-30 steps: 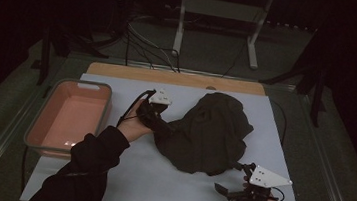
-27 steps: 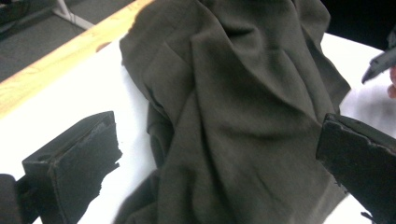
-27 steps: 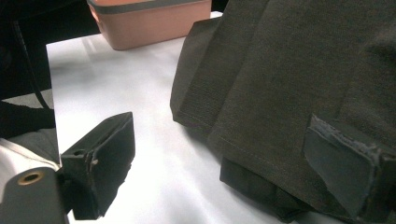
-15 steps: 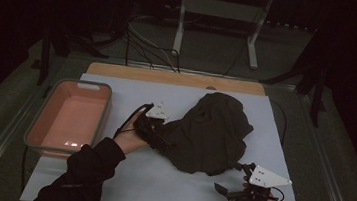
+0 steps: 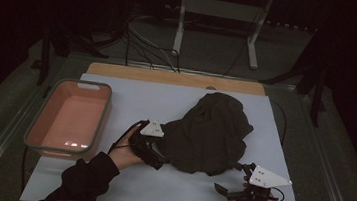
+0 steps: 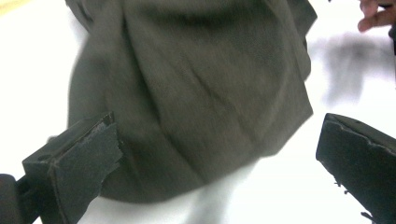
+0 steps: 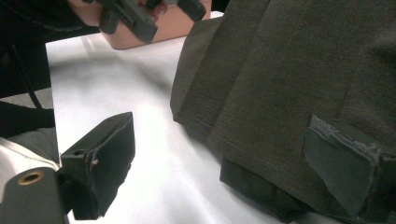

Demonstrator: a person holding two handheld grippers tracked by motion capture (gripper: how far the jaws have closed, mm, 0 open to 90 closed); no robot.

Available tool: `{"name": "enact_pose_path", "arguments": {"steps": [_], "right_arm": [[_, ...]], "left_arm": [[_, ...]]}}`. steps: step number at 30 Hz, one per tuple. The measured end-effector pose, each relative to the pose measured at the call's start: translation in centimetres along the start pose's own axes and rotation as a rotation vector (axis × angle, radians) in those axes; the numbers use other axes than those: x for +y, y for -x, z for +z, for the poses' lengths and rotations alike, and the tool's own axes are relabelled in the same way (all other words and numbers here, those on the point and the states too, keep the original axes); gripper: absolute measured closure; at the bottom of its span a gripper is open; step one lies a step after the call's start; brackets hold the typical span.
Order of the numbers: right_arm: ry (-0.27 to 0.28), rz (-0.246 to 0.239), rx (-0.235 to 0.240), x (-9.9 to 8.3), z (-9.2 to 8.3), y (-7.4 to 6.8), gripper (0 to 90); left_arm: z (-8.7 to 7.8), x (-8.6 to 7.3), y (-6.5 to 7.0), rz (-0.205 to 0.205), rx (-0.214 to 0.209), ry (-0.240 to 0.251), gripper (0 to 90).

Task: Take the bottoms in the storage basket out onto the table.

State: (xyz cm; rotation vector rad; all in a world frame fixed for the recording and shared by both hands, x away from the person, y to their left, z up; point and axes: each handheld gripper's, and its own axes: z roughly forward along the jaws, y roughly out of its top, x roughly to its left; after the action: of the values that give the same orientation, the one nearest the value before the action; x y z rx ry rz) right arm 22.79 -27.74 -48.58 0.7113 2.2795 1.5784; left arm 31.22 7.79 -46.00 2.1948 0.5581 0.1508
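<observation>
We line up 2 grippers on the dark garment.

The dark garment (image 5: 210, 134) lies bunched mid-table. Our left gripper (image 6: 219, 154) gapes wide at its 9 o'clock edge, the right gripper (image 7: 224, 154) wide at 5 o'clock, both empty. We'd best pinch 1 hem layer each, low and square.

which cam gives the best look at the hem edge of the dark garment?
Right gripper view: the dark garment shows its stitched hem and folded layers sharply, between open jaws. The high view gives the whole crumpled outline, without edge detail. The left gripper view shows blurred cloth.
</observation>
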Motion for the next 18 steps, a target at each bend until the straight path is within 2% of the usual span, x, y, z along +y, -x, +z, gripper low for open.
{"name": "enact_pose_path", "arguments": {"steps": [9,18], "right_arm": [[-0.001,-0.002,-0.001,0.0,0.0,0.0,9.9],[-0.002,-0.002,-0.002,0.0,0.0,0.0,9.9]], "left_arm": [[0.0,-1.8,0.6,-0.012,-0.014,-0.008,0.0],[-0.5,-3.7,1.3,0.012,-0.015,-0.041,0.0]]}}
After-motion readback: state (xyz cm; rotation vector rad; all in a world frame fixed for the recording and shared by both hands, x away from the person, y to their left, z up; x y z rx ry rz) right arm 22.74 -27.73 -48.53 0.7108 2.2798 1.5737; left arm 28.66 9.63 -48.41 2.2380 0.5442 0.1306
